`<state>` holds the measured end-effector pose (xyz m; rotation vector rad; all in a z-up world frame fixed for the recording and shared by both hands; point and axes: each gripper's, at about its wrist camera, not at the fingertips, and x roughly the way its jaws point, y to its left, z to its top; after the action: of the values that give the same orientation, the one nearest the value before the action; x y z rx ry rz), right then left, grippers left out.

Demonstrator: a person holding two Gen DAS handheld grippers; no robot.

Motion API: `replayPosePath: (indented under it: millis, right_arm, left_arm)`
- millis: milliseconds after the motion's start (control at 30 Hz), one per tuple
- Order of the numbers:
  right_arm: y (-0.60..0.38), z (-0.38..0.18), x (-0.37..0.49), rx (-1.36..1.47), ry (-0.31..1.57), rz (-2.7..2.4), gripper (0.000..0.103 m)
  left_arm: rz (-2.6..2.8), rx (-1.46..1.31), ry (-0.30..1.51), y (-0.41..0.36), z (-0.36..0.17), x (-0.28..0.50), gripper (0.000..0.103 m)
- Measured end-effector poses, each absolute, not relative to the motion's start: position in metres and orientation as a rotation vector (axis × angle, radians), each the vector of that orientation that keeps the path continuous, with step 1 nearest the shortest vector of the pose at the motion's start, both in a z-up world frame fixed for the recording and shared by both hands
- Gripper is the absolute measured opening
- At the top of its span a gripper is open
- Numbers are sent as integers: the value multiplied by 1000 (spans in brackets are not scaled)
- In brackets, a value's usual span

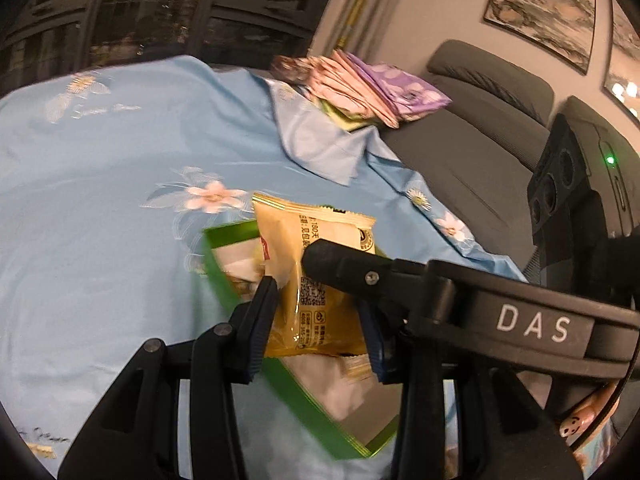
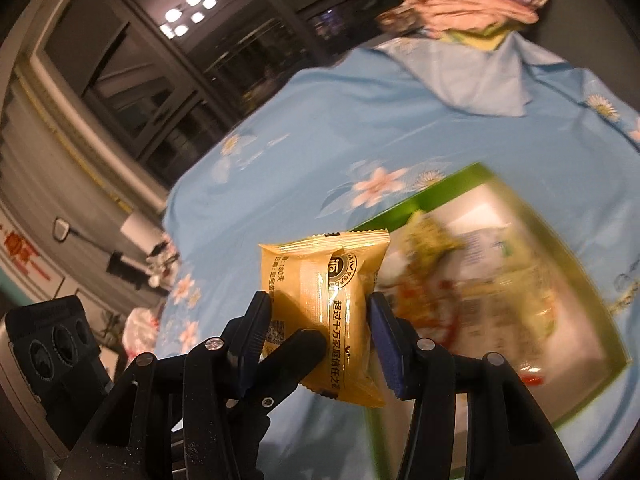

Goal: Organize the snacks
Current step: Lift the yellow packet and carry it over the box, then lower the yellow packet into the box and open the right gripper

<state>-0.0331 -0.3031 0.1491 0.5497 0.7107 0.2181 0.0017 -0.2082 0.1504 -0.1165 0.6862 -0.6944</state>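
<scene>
A yellow snack packet (image 1: pixel 316 280) is held above a green-rimmed box (image 1: pixel 304 396) that lies on the blue floral cloth. My left gripper (image 1: pixel 320 332) has both pads against the packet's sides. My right gripper (image 2: pixel 320 336) also has both pads pressed on the same yellow packet (image 2: pixel 324 300). The right gripper's finger (image 1: pixel 340 268) crosses in front of the packet in the left wrist view. The green box (image 2: pixel 500 264) holds other snack packs, blurred, seen to the right in the right wrist view.
A stack of pink, purple and green packets (image 1: pixel 372 88) sits at the far edge of the cloth (image 1: pixel 100 160), next to a grey sofa (image 1: pixel 480 120). Dark windows are behind. The stack also shows in the right wrist view (image 2: pixel 480 4).
</scene>
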Motion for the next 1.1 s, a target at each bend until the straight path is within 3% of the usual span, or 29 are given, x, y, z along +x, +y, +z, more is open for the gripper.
replayPosePath:
  millis: [367,1100]
  right_arm:
    - [-350,122,-23,600,785,83,53]
    - [-359,83,-1,639,967,12,53]
  left_arm:
    - [-764,-149,820,-254,118,19,40]
    - [-707,-153,980,-263,83,32,41]
